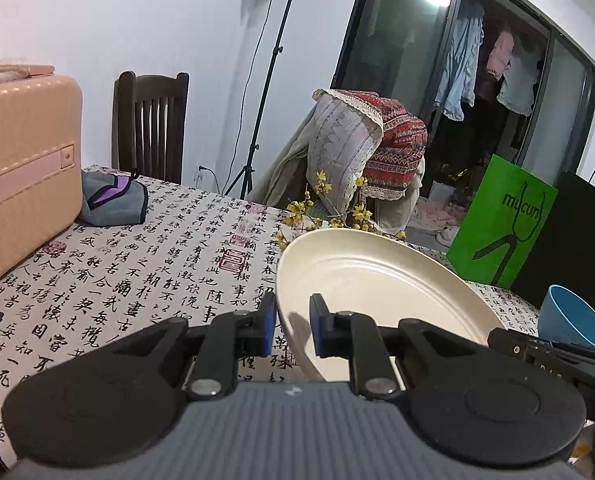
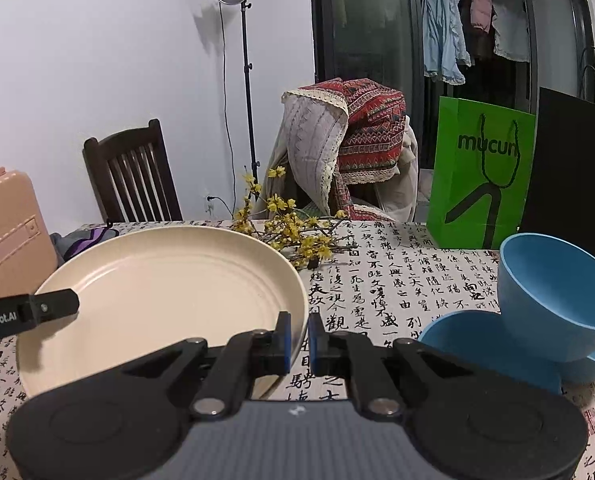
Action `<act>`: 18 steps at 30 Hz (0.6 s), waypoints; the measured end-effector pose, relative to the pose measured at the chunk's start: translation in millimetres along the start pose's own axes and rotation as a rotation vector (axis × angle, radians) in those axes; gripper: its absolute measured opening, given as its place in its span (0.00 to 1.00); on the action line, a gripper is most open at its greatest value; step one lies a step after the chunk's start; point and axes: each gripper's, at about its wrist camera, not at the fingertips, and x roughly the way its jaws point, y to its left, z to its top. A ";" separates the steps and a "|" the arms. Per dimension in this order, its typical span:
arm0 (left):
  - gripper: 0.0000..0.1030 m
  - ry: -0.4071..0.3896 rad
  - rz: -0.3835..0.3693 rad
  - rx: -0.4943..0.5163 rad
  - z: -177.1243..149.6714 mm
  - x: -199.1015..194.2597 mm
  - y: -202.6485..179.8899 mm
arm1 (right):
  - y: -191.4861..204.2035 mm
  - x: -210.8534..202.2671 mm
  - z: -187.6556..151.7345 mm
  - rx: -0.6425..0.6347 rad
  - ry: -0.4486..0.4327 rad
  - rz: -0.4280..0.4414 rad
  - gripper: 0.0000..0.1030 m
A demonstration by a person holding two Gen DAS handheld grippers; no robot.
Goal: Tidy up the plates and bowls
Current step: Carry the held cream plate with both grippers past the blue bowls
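Left wrist view: left gripper (image 1: 293, 326) pinched the near-left rim of the cream plate (image 1: 377, 280), jaws narrow on it. Right gripper (image 2: 299, 336) clamped the plate's right rim likewise — the plate appeared lifted and tilted off the tablecloth (image 2: 397, 280). Right of the plate, a blue bowl (image 2: 553, 292) leaned in a second blue bowl (image 2: 477, 340). Judgement: bowls grouped, plate not yet placed — roughly midway.
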 end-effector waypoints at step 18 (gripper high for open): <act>0.17 -0.034 -0.014 0.031 -10.5 -42.1 -12.0 | -5.9 -39.9 -18.8 0.024 -0.031 -0.003 0.08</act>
